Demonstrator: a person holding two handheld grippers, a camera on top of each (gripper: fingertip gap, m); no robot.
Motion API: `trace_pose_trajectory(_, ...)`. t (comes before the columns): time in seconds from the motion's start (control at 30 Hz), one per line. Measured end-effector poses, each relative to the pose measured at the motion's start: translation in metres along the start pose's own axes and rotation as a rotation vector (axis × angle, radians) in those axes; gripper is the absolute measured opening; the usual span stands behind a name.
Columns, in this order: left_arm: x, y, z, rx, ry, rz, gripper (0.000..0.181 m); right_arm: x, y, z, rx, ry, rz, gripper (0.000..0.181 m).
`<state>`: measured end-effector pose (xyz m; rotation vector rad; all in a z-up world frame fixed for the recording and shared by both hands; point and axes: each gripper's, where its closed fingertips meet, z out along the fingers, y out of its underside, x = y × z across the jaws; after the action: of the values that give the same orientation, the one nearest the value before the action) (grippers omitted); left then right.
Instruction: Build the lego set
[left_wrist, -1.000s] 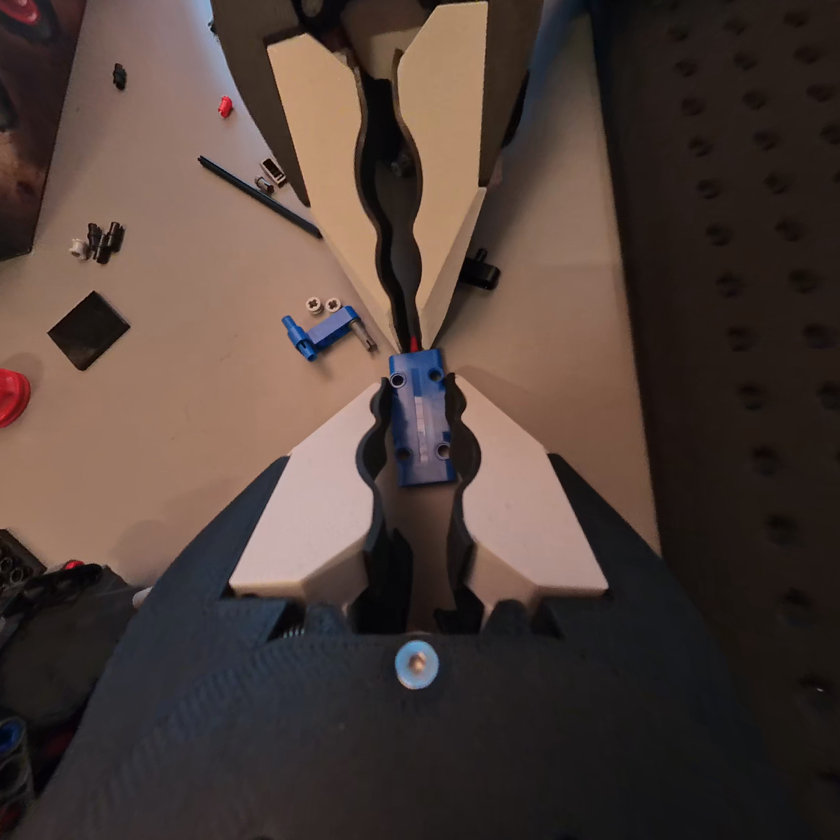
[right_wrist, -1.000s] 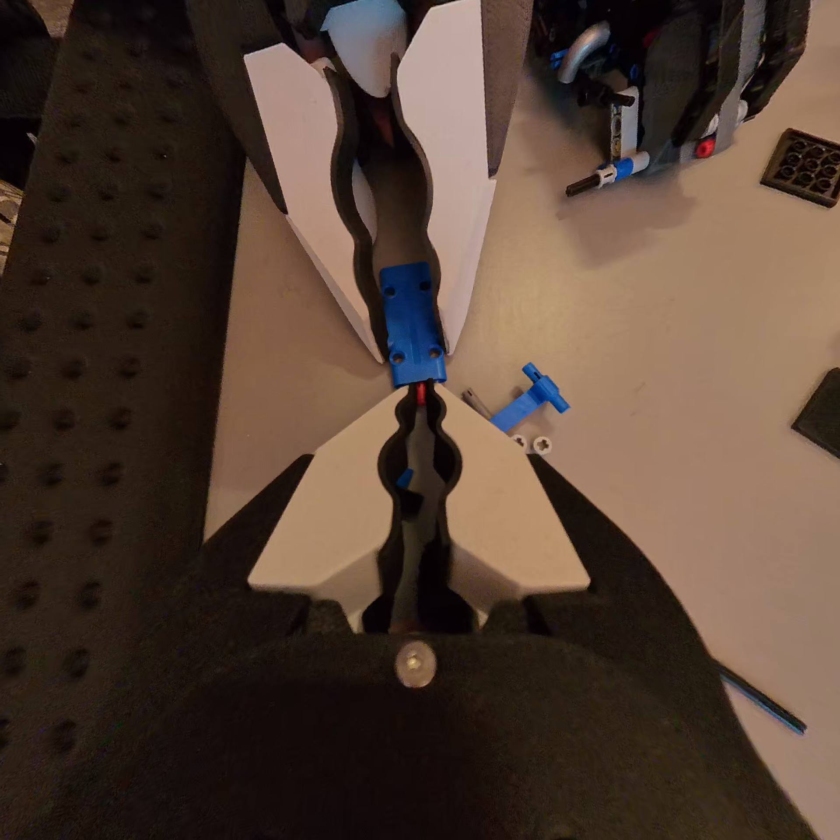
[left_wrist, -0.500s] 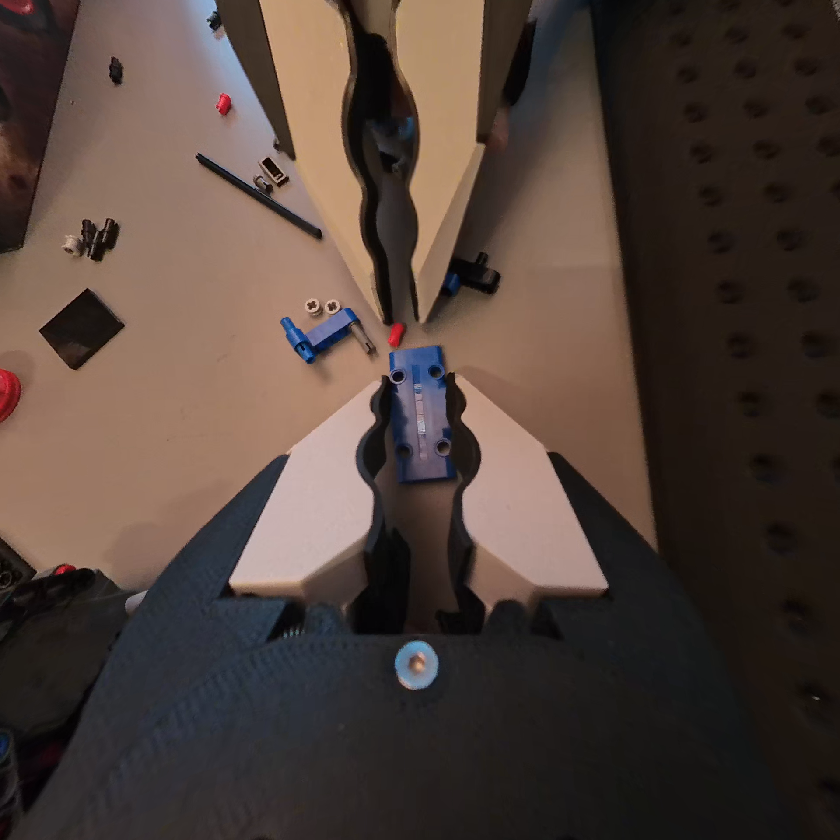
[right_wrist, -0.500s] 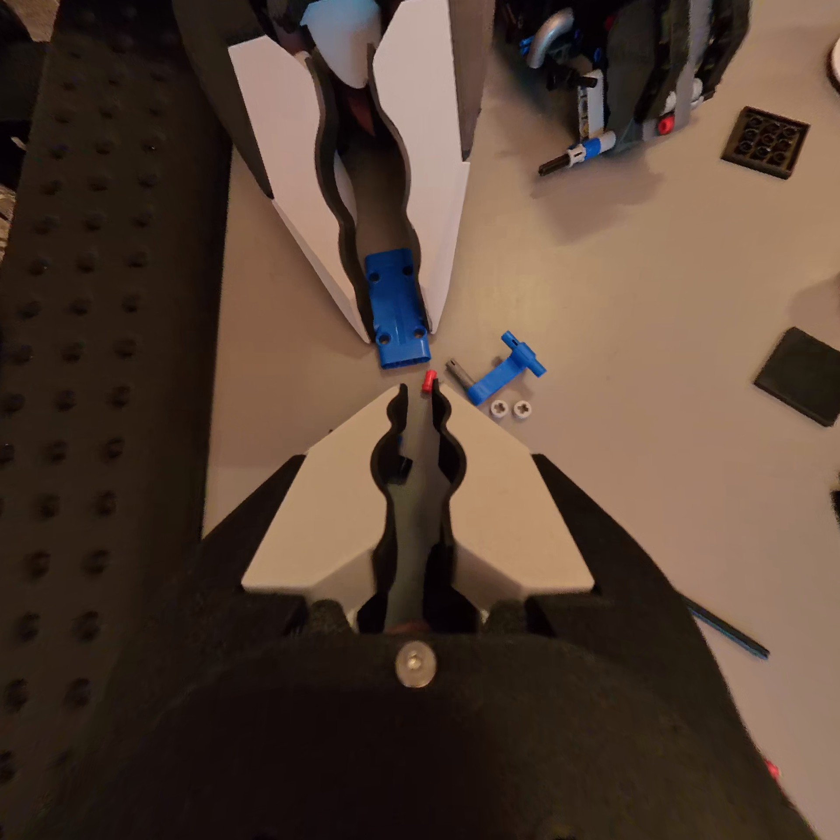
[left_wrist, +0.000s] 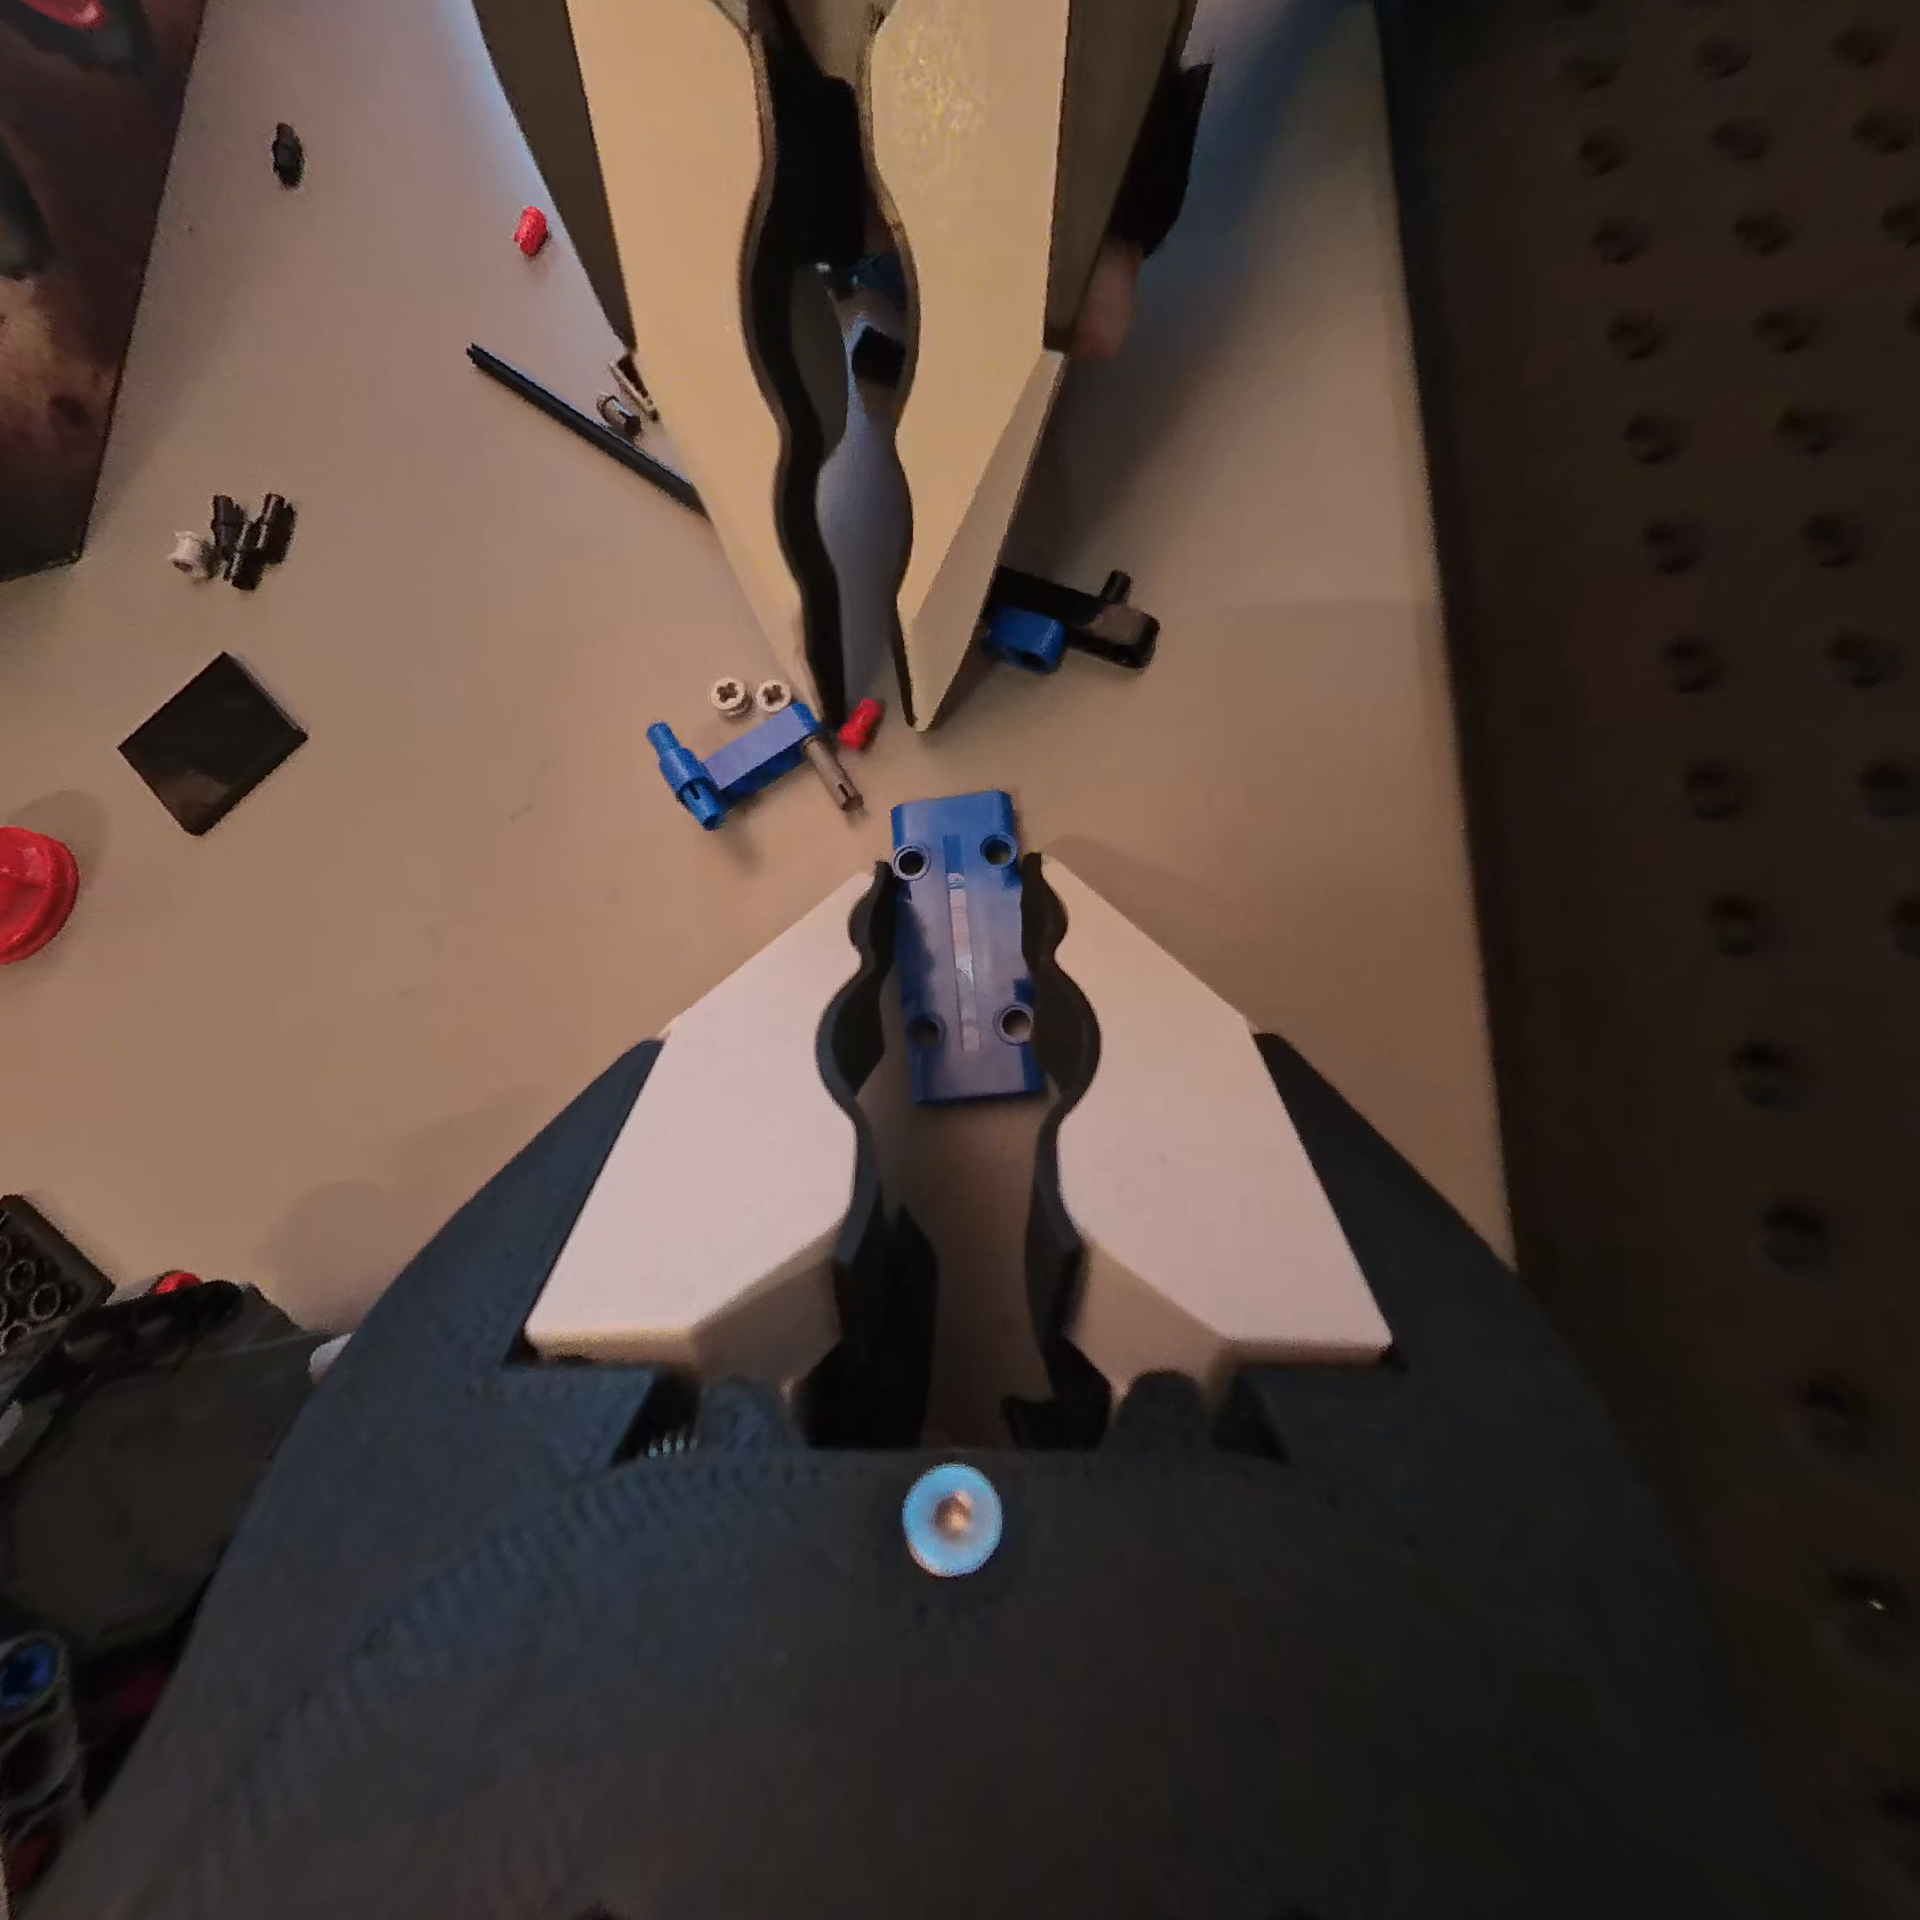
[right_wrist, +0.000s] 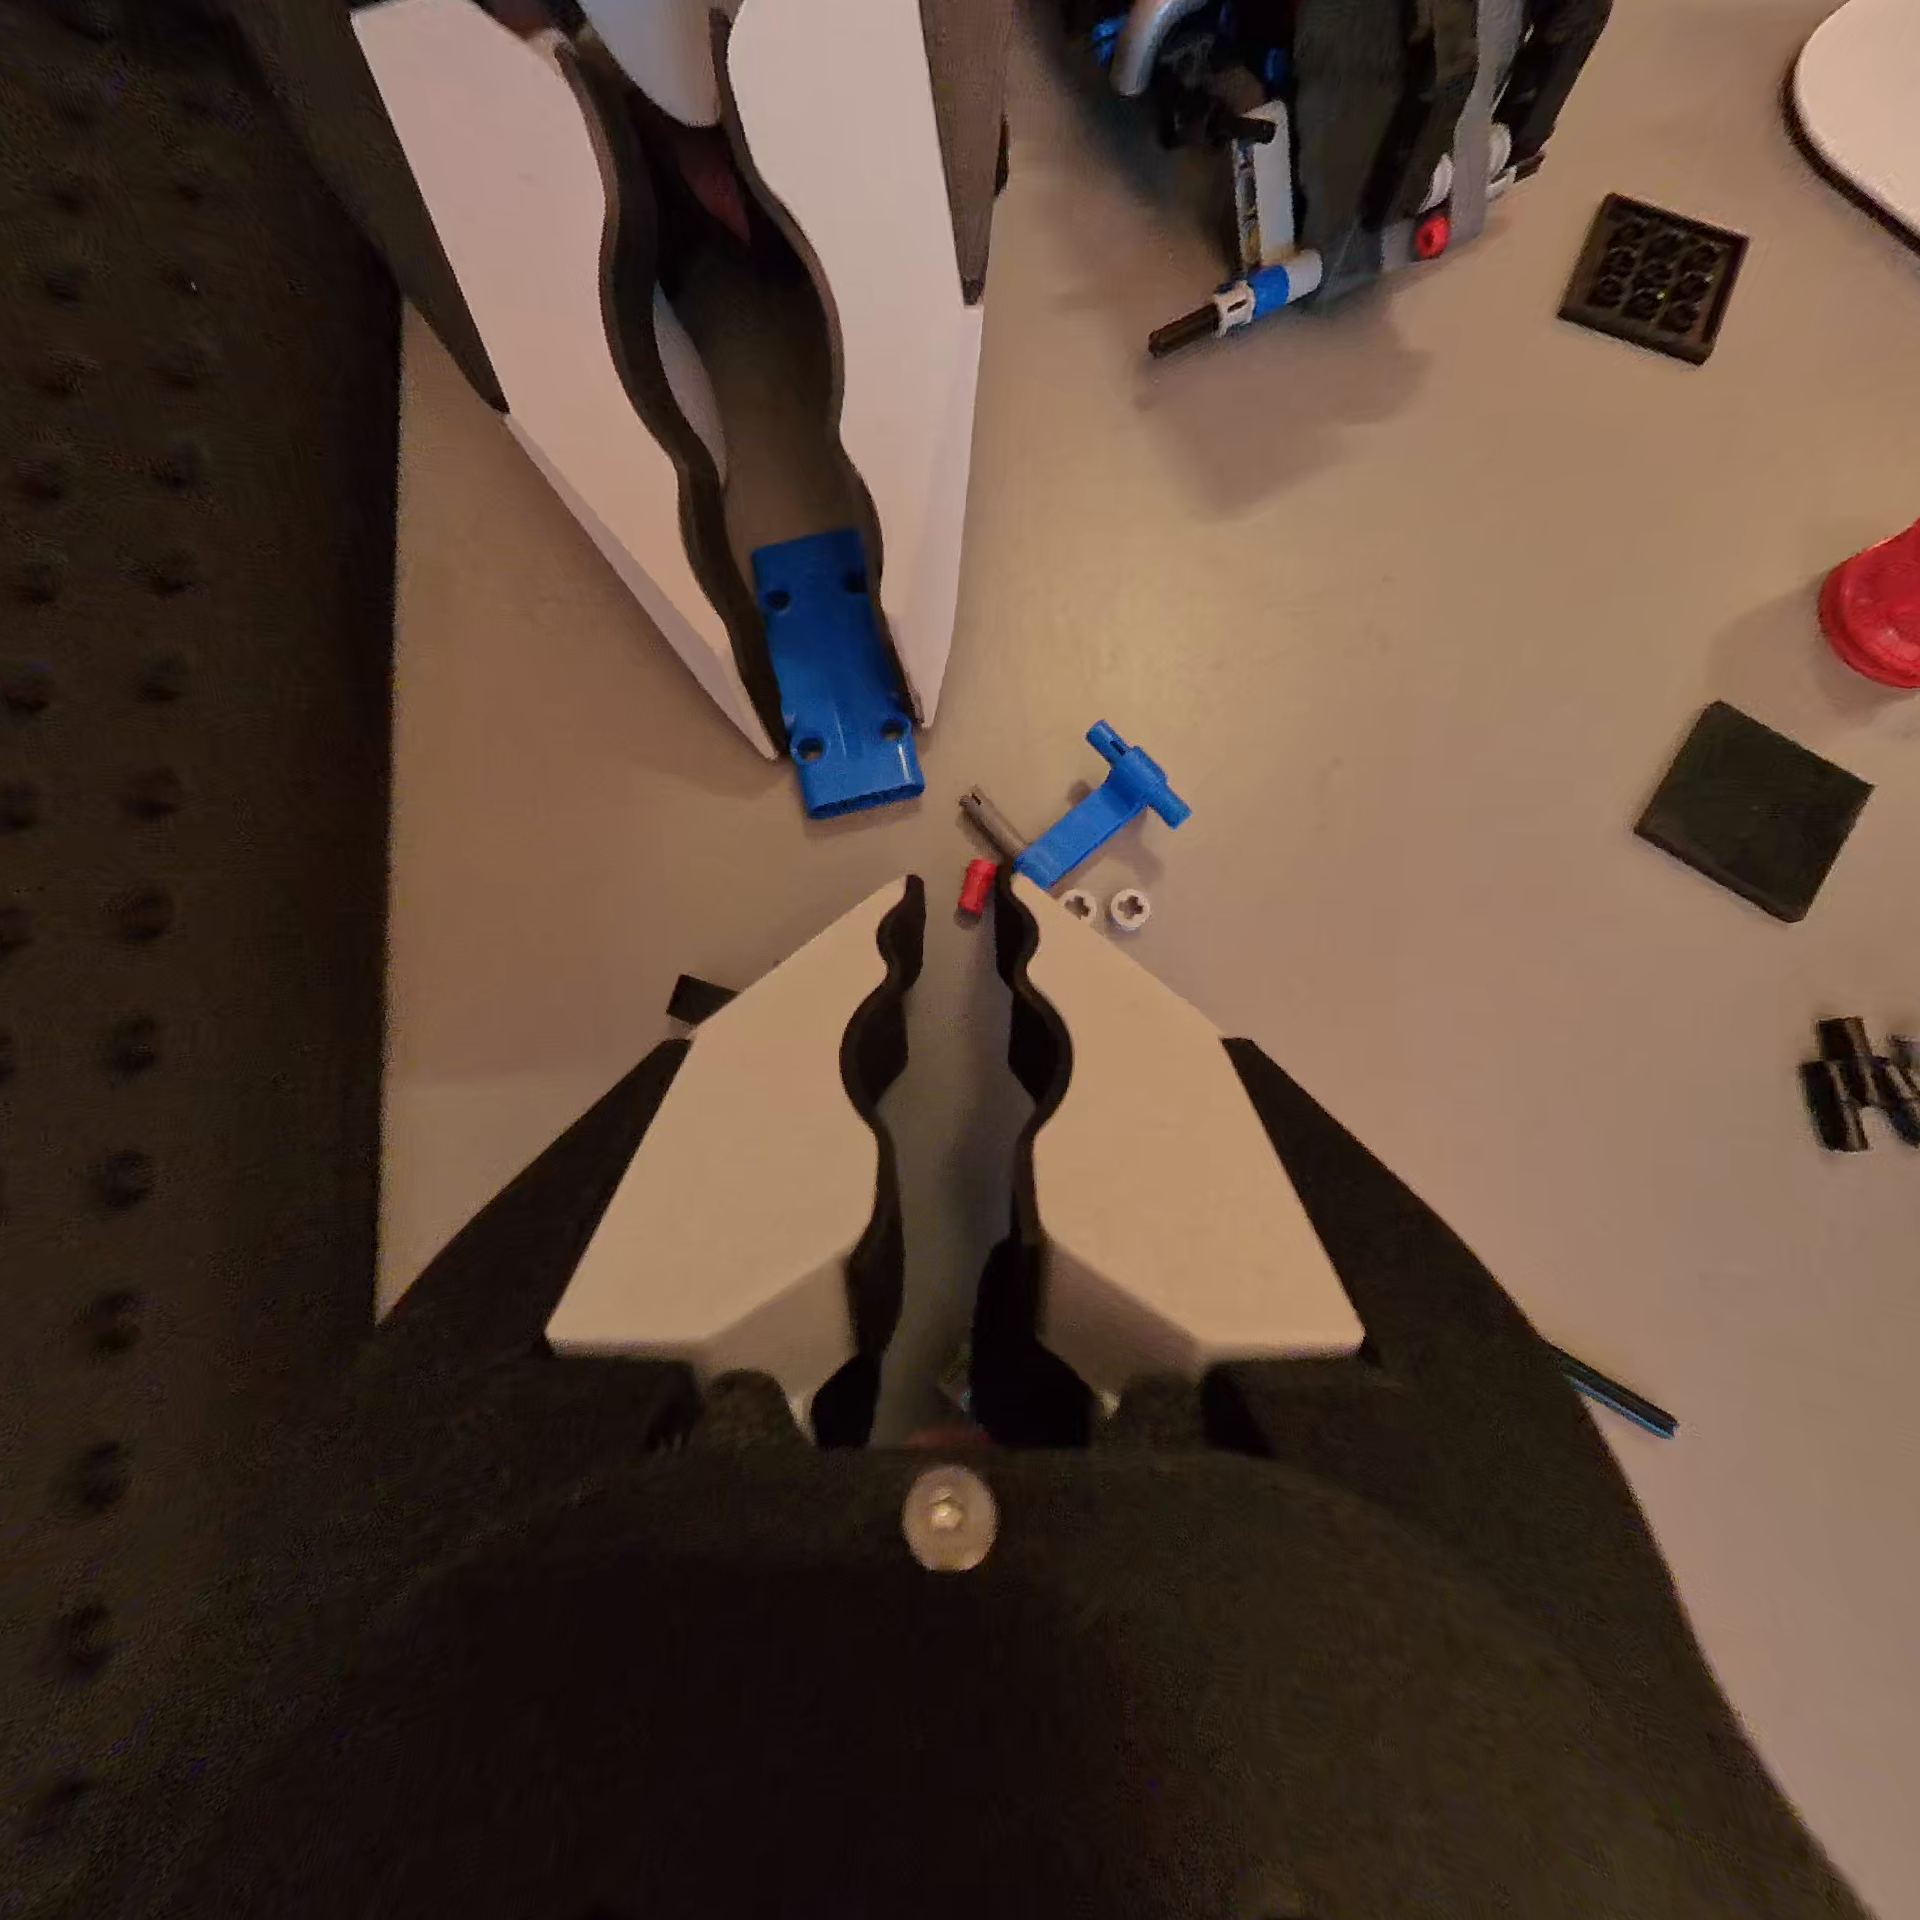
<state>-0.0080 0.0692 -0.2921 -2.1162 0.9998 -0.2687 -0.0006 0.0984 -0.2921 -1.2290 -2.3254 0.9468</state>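
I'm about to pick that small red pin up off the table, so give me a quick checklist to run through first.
1. Left gripper shut on the blue plate: ok.
2. Right gripper open: ok.
3. Red pin lying free on the table: ok.
4. Pin centred between the right gripper's fingertips: not ok, it sits near one finger.
5. Blue crank piece clear of the pin: not ok, very close.
6. Pin intact: cannot tell.

Between our right fingertips (right_wrist: 951, 894) lies a red peg (right_wrist: 975, 885); a blue crank (right_wrist: 1091, 821) crowds just beyond; bare table (right_wrist: 1351, 644) opens farther out.
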Motion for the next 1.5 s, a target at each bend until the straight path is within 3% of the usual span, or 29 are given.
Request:
trace_pose_trajectory(0.47,-0.004,0.003,-0.003,0.001,-0.001,-0.025,0.023,-0.004,-0.001,0.001,0.001,-0.028,-0.011,0.002)
trace_pose_trajectory(0.53,-0.008,0.003,-0.005,-0.001,-0.028,-0.019,0.030,-0.007,-0.007,-0.001,0.037,-0.054,0.015,0.002)
trace_pose_trajectory(0.6,-0.012,0.002,-0.006,-0.007,-0.075,0.011,0.040,-0.007,-0.018,-0.007,0.111,-0.086,0.073,0.002)
trace_pose_trajectory(0.7,-0.017,-0.005,-0.007,-0.001,-0.162,0.092,0.039,-0.002,-0.031,-0.016,0.211,-0.109,0.169,0.002)
trace_pose_trajectory(0.83,-0.029,-0.035,-0.017,0.067,-0.356,0.233,0.021,0.004,-0.053,-0.032,0.377,-0.171,0.293,0.002)
trace_pose_trajectory(0.93,-0.039,-0.050,-0.023,0.084,-0.493,0.291,0.020,0.009,-0.061,-0.040,0.457,-0.194,0.359,0.002)
trace_pose_trajectory(1.2,-0.045,-0.063,-0.023,0.090,-0.586,0.301,0.003,0.010,-0.076,-0.049,0.569,-0.247,0.427,0.002)
trace_pose_trajectory(1.5,-0.058,-0.070,-0.034,0.102,-0.686,0.270,0.004,0.016,-0.080,-0.056,0.632,-0.243,0.466,0.002)
